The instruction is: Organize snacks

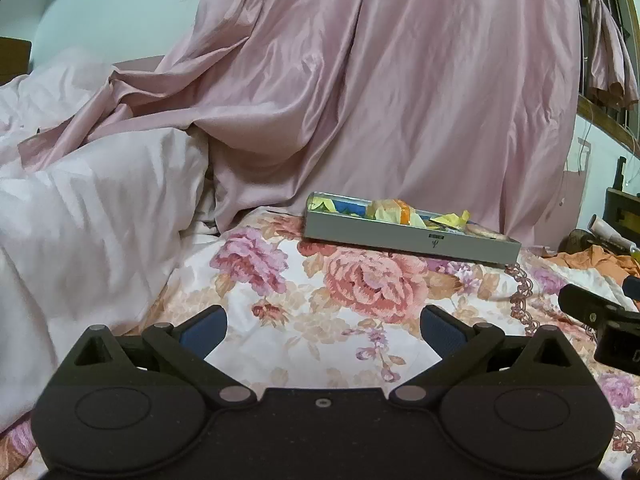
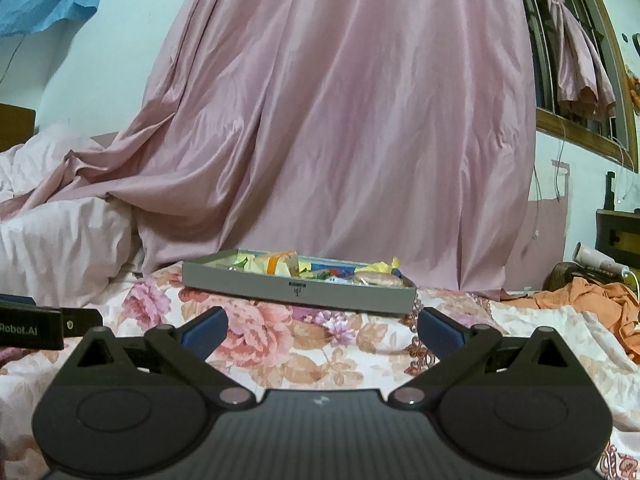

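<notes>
A shallow grey tray (image 1: 408,242) (image 2: 296,294) lies on the flowered bedspread, filled with several wrapped snacks (image 1: 394,212) (image 2: 280,264) in yellow, orange and blue. My left gripper (image 1: 323,330) hovers low over the bedspread, short of the tray and a little left of it, open with nothing between its blue pads. In the right wrist view my right gripper (image 2: 322,330) is open and empty too, facing the tray's front wall from close by. The other gripper's black body shows at the right edge (image 1: 600,320) and at the left edge (image 2: 44,322).
A pink satin curtain (image 2: 340,140) hangs down behind the tray. A rumpled white duvet (image 1: 80,220) piles up on the left. Orange cloth (image 2: 592,300) and a dark cabinet (image 2: 618,236) sit at the far right. Flowered bedspread (image 1: 320,304) stretches between grippers and tray.
</notes>
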Motion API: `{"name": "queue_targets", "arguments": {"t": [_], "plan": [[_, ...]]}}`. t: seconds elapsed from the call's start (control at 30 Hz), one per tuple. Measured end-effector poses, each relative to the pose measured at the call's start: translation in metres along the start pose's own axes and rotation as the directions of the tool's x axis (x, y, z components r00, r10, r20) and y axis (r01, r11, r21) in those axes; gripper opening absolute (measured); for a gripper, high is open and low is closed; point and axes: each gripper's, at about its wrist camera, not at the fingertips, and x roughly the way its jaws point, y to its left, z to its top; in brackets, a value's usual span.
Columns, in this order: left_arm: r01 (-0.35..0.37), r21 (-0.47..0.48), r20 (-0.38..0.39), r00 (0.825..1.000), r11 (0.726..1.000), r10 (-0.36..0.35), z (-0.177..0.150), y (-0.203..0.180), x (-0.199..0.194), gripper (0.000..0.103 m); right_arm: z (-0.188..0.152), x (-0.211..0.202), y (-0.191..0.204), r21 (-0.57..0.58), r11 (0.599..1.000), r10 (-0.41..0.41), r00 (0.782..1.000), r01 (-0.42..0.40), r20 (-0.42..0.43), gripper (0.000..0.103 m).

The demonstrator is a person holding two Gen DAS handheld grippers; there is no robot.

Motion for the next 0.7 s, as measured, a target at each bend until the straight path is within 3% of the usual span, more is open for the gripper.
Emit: {"name": "queue_targets", "arguments": {"t": [0.7], "plan": [[0.020,0.074,0.016,1.000,0.997,-0.021,-0.010,-0.006,-0.008,0.102,-0.021,0.007,0.008,0.024,1.000,-0.011,0.995,0.013,-0.098,0.103]]}}
